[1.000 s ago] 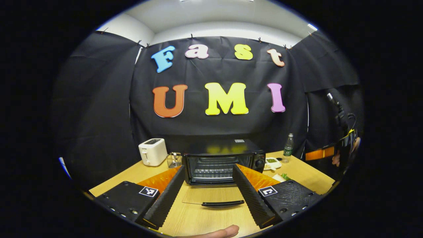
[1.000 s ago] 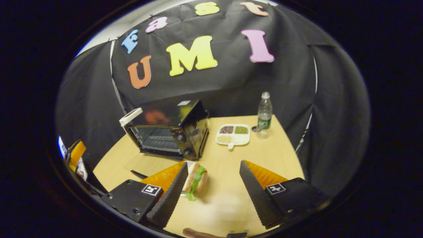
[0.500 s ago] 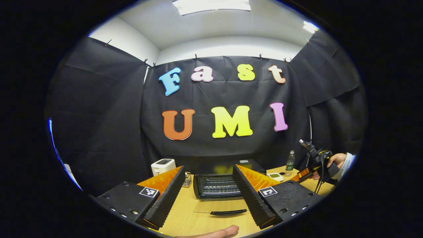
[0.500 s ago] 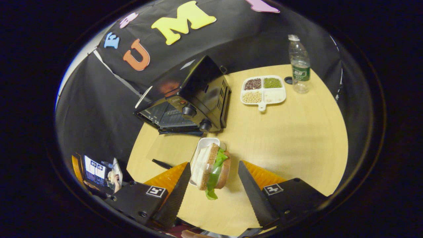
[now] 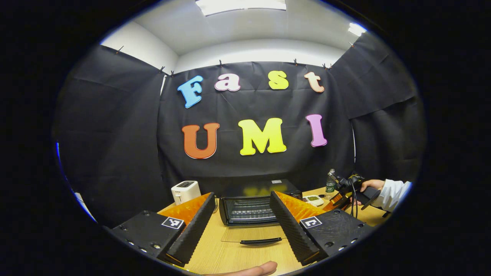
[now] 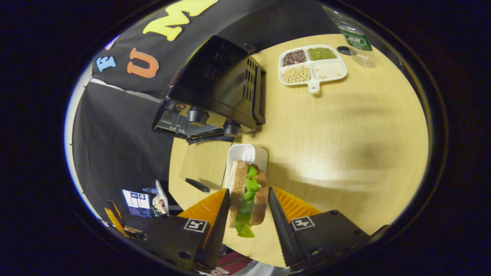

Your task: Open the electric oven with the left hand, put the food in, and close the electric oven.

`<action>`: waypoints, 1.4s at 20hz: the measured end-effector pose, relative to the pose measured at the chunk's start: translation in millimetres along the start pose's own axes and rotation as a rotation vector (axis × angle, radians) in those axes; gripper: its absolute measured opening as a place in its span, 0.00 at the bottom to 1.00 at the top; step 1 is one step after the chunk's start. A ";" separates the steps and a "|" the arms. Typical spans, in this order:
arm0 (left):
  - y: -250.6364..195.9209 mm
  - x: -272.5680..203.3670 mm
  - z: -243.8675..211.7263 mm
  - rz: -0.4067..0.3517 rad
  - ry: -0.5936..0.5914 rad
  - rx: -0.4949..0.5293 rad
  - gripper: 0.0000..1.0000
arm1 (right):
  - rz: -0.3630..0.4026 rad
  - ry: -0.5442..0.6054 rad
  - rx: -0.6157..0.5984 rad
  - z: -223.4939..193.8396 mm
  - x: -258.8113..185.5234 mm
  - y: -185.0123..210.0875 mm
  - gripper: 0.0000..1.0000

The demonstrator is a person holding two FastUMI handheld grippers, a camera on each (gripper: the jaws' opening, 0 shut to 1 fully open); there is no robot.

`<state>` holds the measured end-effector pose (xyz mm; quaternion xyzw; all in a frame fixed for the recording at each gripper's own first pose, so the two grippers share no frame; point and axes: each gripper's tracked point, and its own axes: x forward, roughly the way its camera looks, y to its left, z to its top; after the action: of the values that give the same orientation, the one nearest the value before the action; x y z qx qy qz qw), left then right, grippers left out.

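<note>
In the right gripper view, the right gripper (image 6: pixel 248 226) had its two fingers drawn in close on either side of the sandwich (image 6: pixel 247 195), just beside or touching the bread; whether they pressed on it could not be told. The sandwich, bread with green lettuce, lay partly on a white tray (image 6: pixel 245 155) on the pale wooden table (image 6: pixel 345 134), just in front of the electric oven (image 6: pixel 216 88). The oven's glass door lay folded flat on the table toward the viewer, its black handle (image 6: pixel 197 185) left of the tray. Beyond the oven's right side sat a divided white dish of beans (image 6: pixel 312 67), and past that a plastic bottle (image 6: pixel 355 40). In the left gripper view, the left gripper (image 5: pixel 241 226) stood wide apart and held nothing, well back from the oven's lowered door. A white toaster (image 5: pixel 185 191) stood left of the oven, and black cloth walled the booth behind it under a white ceiling.
</note>
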<state>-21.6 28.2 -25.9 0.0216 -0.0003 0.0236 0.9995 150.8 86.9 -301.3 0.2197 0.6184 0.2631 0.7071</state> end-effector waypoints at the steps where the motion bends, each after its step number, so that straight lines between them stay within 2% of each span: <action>1: 1.6 -1.0 -2.8 0.004 0.008 -0.004 0.94 | 0.003 0.000 0.007 -0.7 1.1 -0.2 0.53; 2: 1.9 -0.6 -4.3 0.008 0.014 -0.006 0.94 | 0.008 0.001 0.007 -0.2 1.6 0.6 0.51; 6: 2.1 -0.5 -5.8 0.023 0.020 0.014 0.94 | 0.049 0.019 0.033 -5.7 5.2 4.0 0.51; 7: 1.5 -0.3 -6.2 0.021 0.021 0.017 0.94 | 0.053 0.004 0.038 -5.3 3.5 5.4 0.48; 8: -0.1 -0.9 -6.3 0.018 0.022 0.019 0.94 | 0.053 -0.008 0.040 -6.3 1.6 5.9 0.41; 12: 2.4 -8.9 -1.8 0.015 0.011 0.017 0.94 | 0.045 -0.062 0.053 -13.2 -11.1 11.4 0.36; 16: 5.3 -22.1 2.4 0.005 -0.010 0.000 0.94 | 0.048 -0.145 0.062 -22.3 -31.2 22.3 0.36; 19: 8.0 -32.2 5.7 -0.010 -0.028 -0.023 0.94 | 0.077 -0.222 0.086 -32.9 -45.8 37.8 0.38; 22: 7.4 -42.8 6.4 -0.041 -0.037 -0.049 0.94 | 0.113 -0.313 0.101 -44.9 -53.5 55.8 0.36; 23: 8.5 -45.0 6.5 -0.050 -0.041 -0.053 0.94 | 0.128 -0.339 0.105 -50.8 -53.5 63.9 0.38; 28: 23.9 -53.3 12.1 -0.064 -0.075 -0.060 0.94 | 0.210 -0.468 0.173 -60.0 -25.4 106.1 0.36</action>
<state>-76.0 49.0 -12.8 -0.0073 -0.0380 -0.0094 0.9992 78.3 150.8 -222.8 0.3972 0.4320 0.2232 0.7783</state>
